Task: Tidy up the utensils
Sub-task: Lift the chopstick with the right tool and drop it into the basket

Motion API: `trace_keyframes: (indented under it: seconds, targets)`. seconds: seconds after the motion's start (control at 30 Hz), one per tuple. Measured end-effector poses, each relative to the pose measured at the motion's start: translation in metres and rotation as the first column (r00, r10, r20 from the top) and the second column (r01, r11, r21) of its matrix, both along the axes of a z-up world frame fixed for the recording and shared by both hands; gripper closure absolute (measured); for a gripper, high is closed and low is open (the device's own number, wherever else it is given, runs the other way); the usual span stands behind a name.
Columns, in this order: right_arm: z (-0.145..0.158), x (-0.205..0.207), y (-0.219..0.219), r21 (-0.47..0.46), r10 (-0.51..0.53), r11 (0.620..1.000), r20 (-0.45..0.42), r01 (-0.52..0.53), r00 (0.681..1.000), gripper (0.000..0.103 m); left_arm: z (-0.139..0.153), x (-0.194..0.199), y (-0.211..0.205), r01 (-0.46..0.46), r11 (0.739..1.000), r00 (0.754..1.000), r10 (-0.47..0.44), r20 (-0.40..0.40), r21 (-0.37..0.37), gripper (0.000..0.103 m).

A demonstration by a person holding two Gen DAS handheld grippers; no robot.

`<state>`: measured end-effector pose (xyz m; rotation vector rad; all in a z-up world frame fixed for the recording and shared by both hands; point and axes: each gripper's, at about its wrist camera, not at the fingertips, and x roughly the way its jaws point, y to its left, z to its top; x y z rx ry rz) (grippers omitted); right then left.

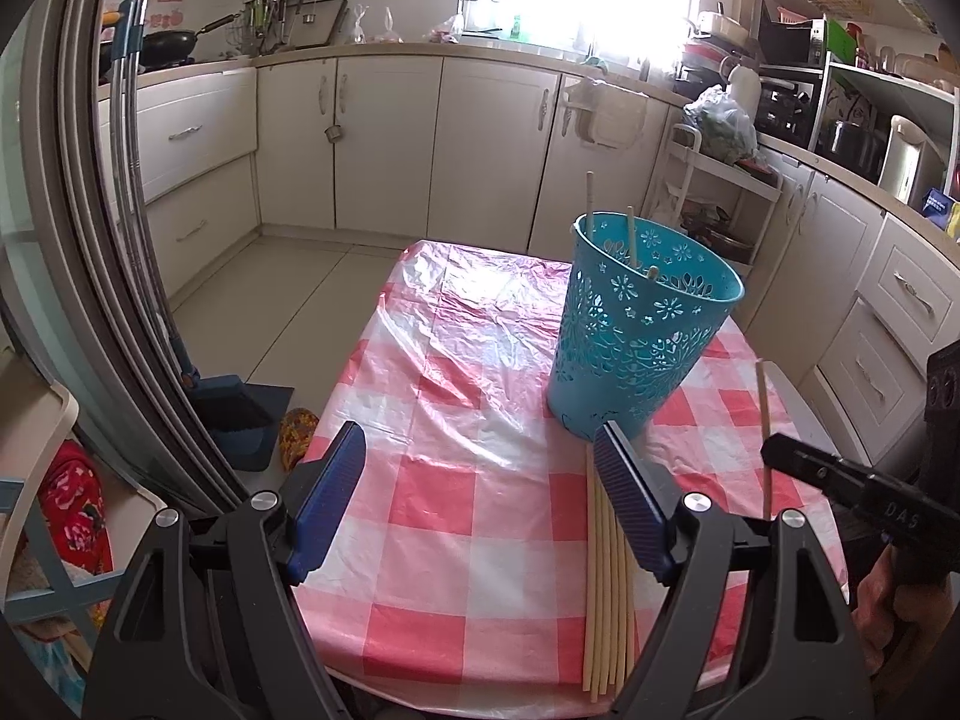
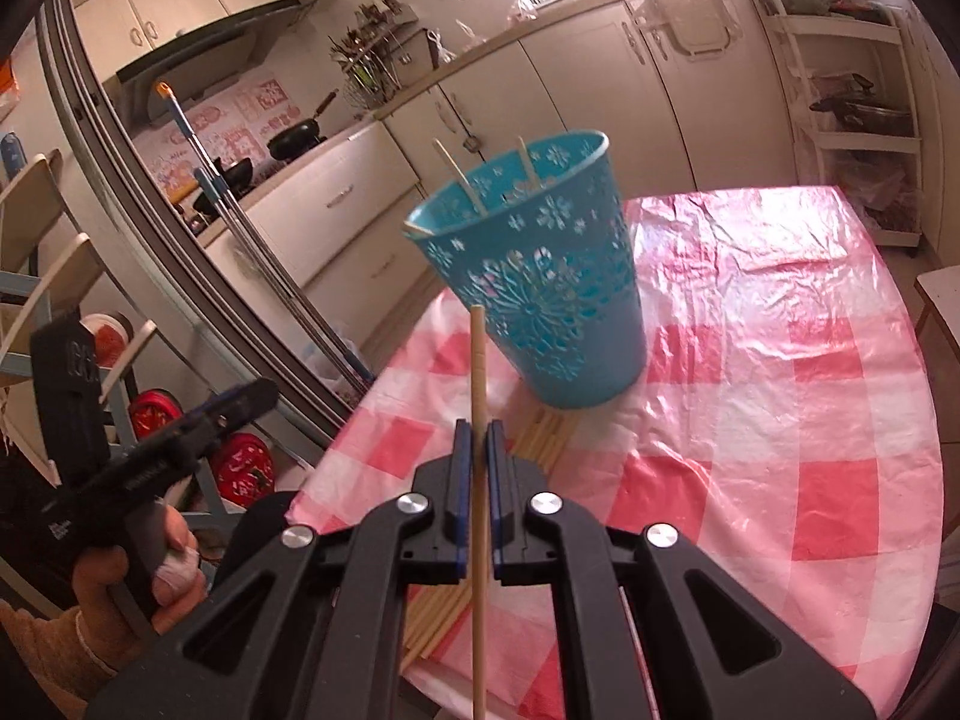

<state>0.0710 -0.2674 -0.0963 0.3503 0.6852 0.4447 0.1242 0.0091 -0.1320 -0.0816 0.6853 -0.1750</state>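
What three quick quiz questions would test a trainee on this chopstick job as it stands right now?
1. True or false: the right gripper has its jaws closed on a single chopstick.
2. Where are the loose chopsticks lying? A) inside the blue basket B) on the checked tablecloth, near the basket's base C) on the floor
3. Fill in: the left gripper has its jaws ____ and holds nothing.

Key:
1. True; the stick stands nearly upright in front of the blue basket.
2. B; they lie in a bundle on the checked tablecloth.
3. Open.
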Motion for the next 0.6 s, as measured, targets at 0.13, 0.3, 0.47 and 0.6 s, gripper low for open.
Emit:
trace_keyframes:
  seconds: [0.13,0.3,0.47,0.6]
  targets:
    - [0.027,-0.003,0.001,0.034,0.011,0.999,0.066,-0.014,0.998,0.097,0.000,0.000,0.000,-0.002,1.000,1.000,0.002,-0.003,-0.004,0.028]
    - [0.063,-0.002,-0.003,0.079,0.010,0.997,0.146,-0.022,0.989,0.097,0.001,-0.001,0.000,-0.002,1.000,1.000,0.002,-0.002,-0.001,0.028]
    - [0.101,0.004,-0.007,0.114,-0.026,0.994,0.245,-0.002,0.969,0.097,0.003,-0.003,-0.003,0.000,1.000,1.000,0.000,0.002,0.008,0.027]
    - [0.124,0.011,-0.005,0.139,-0.077,0.990,0.324,0.033,0.943,0.097,0.003,-0.004,-0.006,0.000,1.000,1.000,0.000,0.003,0.017,0.026]
